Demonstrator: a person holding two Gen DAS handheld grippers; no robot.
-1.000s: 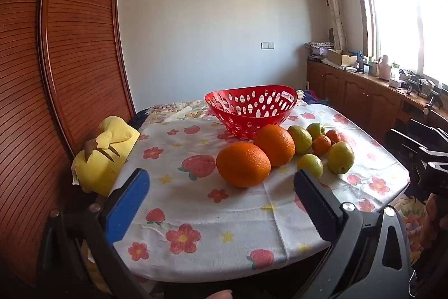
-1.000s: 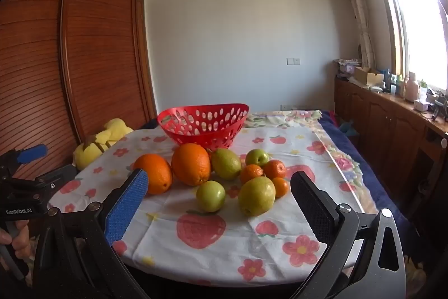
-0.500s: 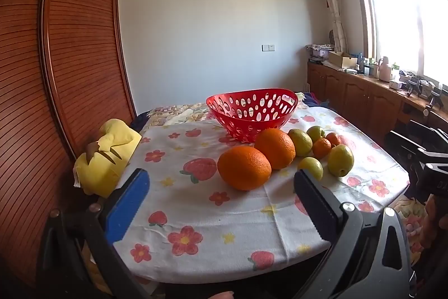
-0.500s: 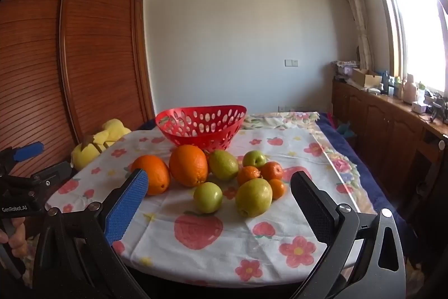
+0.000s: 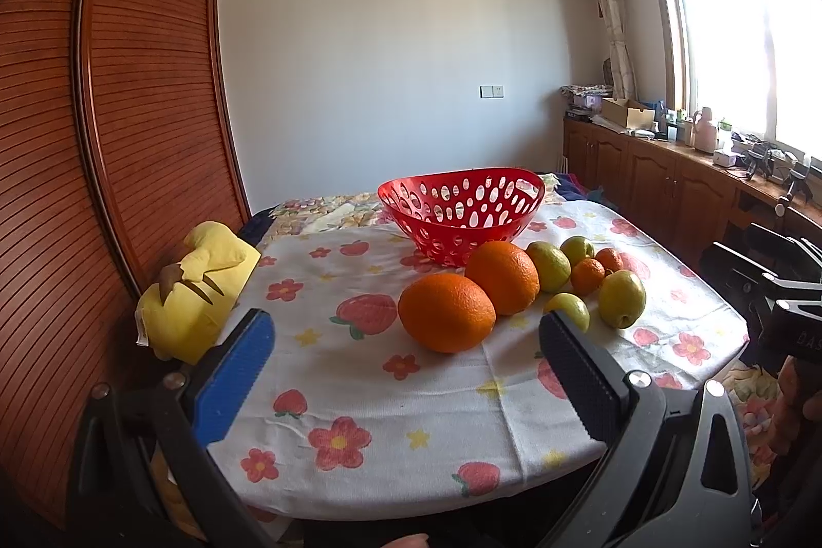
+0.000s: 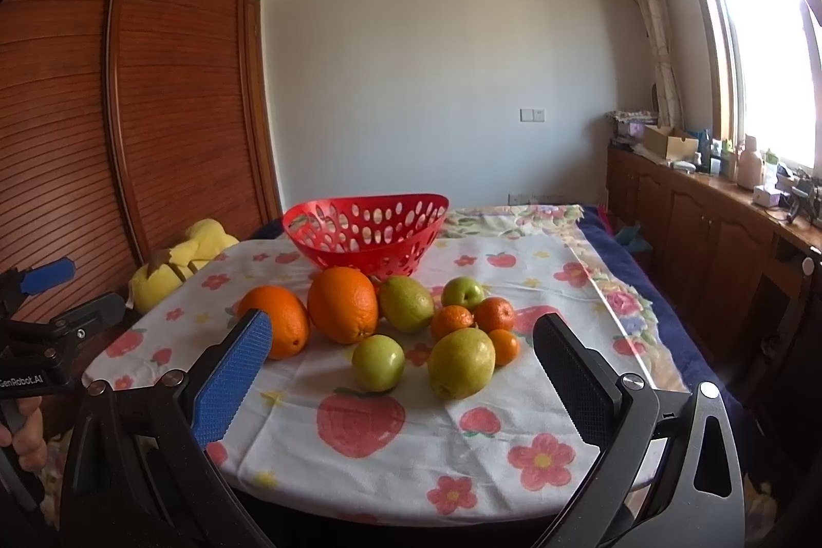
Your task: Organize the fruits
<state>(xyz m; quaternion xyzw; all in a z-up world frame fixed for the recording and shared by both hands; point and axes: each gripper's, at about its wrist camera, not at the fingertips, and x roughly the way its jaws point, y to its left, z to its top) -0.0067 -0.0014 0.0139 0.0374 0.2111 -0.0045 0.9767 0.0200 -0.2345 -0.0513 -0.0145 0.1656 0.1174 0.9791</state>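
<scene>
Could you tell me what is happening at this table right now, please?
A person holds a pair of tongs in each hand, both open and empty: the left tongs and the right tongs. The fruit, including two large oranges, lies on the tablecloth in front of the empty red basket. Nothing has been picked up yet.

Left view: low at the table's (image 5: 359, 404) left corner, facing across to the basket (image 5: 462, 209). Right view: low at the near edge, facing straight at the fruit (image 6: 380, 363), a bit nearer. Both share table, basket, fruit.
</scene>
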